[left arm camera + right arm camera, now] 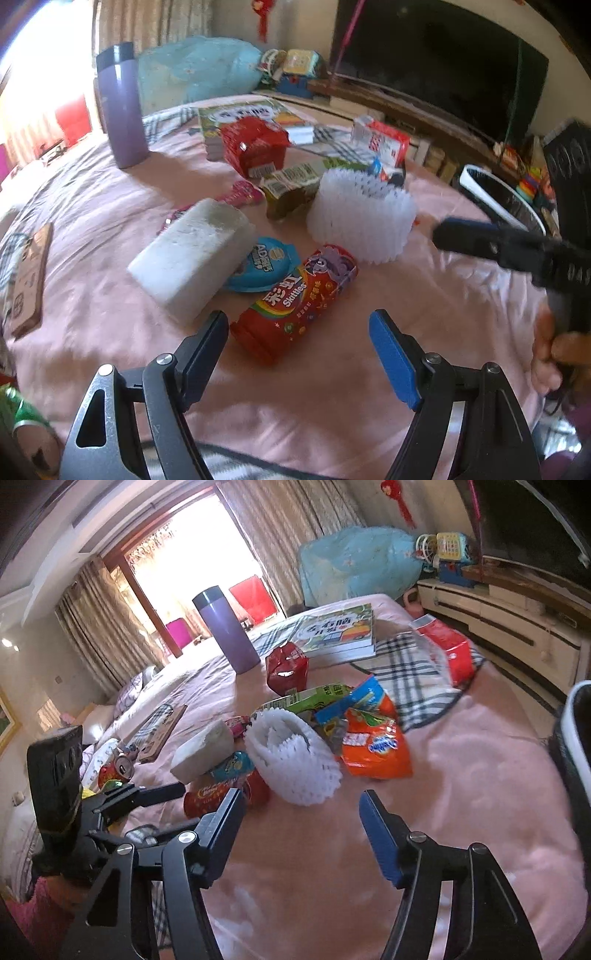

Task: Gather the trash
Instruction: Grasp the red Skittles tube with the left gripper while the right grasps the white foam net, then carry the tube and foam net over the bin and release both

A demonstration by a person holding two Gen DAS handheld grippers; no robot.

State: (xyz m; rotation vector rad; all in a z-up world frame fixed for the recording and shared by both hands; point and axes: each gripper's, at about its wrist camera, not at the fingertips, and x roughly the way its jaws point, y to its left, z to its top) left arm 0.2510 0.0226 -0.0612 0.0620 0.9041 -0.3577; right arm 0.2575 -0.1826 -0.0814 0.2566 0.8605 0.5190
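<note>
My left gripper [298,360] has its jaws wide and empty, the red Skittles tube [295,306] lying on the bed [92,229] just ahead, its long axis running away up-right. My right gripper [301,834], jaws parted and empty, probably lines up on the white foam net [291,757] beyond.

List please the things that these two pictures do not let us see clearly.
- Trash bin: right wrist view, cut off by the right edge; its contents stay hidden.
- Drink can: right wrist view, partly hidden behind the left tool; label unreadable.
- Right tool: left wrist view, blurred; jaws not readable there.
- Orange snack bag: hidden behind the white foam net in the left wrist view.
</note>
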